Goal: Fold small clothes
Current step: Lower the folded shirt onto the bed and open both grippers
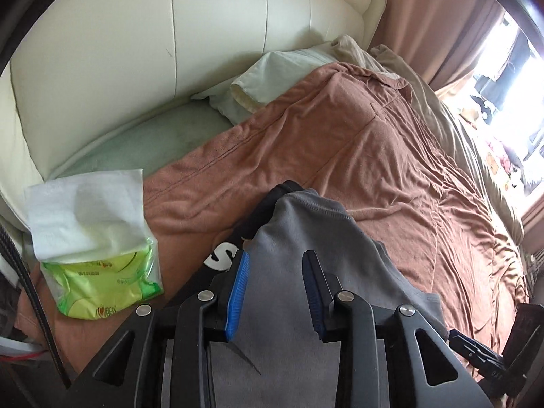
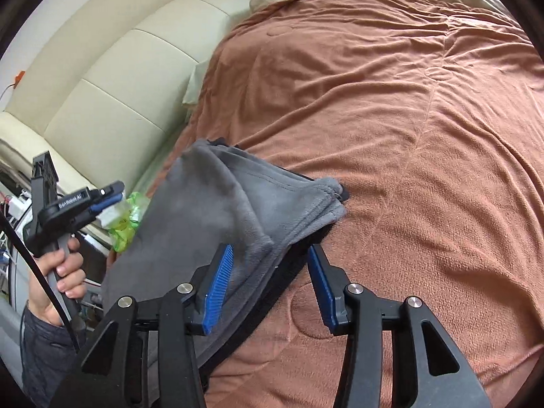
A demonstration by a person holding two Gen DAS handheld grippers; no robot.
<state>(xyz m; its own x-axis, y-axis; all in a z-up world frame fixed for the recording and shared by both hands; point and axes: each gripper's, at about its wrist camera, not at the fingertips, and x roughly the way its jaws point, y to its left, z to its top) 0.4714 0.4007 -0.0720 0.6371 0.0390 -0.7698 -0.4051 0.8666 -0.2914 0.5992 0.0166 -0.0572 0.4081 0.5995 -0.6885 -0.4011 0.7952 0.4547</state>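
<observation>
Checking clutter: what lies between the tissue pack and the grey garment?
Only bare brown blanket separates the tissue pack from the grey garment, seen in the left wrist view.

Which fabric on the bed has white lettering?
The black garment under the gray fleece; a white letter shows beside the left claw. The brown blanket is plain.

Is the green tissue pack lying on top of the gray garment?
No, in the left wrist view the green tissue pack lies on the brown blanket, to the left of the gray garment.
</observation>
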